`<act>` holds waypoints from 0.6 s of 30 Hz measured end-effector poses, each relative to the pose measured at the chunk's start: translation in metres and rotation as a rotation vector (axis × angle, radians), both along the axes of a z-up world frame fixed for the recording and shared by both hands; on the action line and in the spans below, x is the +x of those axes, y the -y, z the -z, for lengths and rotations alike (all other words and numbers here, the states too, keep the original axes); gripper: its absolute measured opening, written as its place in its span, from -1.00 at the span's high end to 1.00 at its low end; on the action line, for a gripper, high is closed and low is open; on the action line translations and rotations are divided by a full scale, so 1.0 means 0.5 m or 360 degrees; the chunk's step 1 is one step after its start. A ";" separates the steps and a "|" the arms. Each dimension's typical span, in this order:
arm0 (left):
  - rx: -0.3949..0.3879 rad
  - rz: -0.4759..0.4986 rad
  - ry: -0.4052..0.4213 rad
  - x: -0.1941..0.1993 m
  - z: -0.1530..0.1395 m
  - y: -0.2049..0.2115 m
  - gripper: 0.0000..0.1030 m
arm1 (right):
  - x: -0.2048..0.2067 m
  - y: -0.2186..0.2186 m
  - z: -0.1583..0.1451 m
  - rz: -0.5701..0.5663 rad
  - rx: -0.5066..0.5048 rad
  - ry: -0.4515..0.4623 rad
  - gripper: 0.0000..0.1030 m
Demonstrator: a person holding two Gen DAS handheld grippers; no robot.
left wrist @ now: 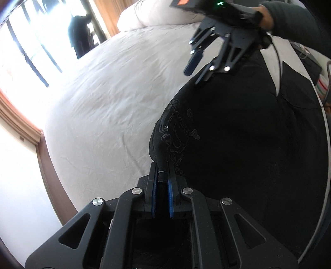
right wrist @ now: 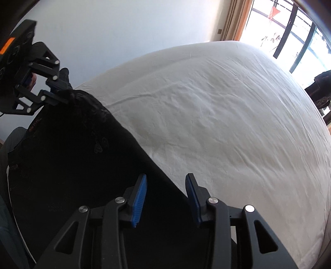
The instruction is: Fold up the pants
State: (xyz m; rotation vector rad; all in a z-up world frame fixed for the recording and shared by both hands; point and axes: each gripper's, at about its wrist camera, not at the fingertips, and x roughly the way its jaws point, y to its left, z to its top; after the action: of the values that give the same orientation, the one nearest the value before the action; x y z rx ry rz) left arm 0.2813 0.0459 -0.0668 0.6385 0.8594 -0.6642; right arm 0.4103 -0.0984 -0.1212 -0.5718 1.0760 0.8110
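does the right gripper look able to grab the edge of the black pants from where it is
Probably yes: the right gripper hangs open right over the black pants, their edge between its fingers, nothing blocking. The left gripper pinches another corner.

Bedroom: white-sheeted bed (right wrist: pixel 206 115), pillow (left wrist: pixel 144 16)

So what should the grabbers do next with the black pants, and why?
Probably close the right gripper on the pants edge. The left gripper is already shut on its corner, while the right jaws stand apart around the edge on the white bed.
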 end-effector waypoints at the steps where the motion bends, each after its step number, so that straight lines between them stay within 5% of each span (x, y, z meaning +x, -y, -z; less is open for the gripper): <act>1: 0.0004 0.0010 0.0025 -0.008 -0.003 0.003 0.86 | 0.003 -0.002 0.001 -0.0009 -0.0011 0.0002 0.19; 8: -0.0013 0.0034 0.0064 -0.041 -0.013 0.009 0.87 | 0.004 -0.024 0.019 -0.0138 -0.0100 -0.0047 0.20; 14: -0.0019 0.0003 0.0050 -0.032 -0.009 0.004 0.87 | -0.014 -0.023 0.010 -0.0141 -0.0048 -0.0073 0.79; 18: -0.0029 0.0000 0.0051 -0.038 -0.011 0.007 0.87 | -0.031 -0.022 0.003 -0.0116 -0.0025 -0.0044 0.88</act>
State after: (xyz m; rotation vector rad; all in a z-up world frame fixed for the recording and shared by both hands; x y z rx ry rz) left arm 0.2622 0.0425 -0.0615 0.6313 0.8230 -0.6594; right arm 0.3948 -0.0875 -0.1226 -0.6176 1.0928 0.8769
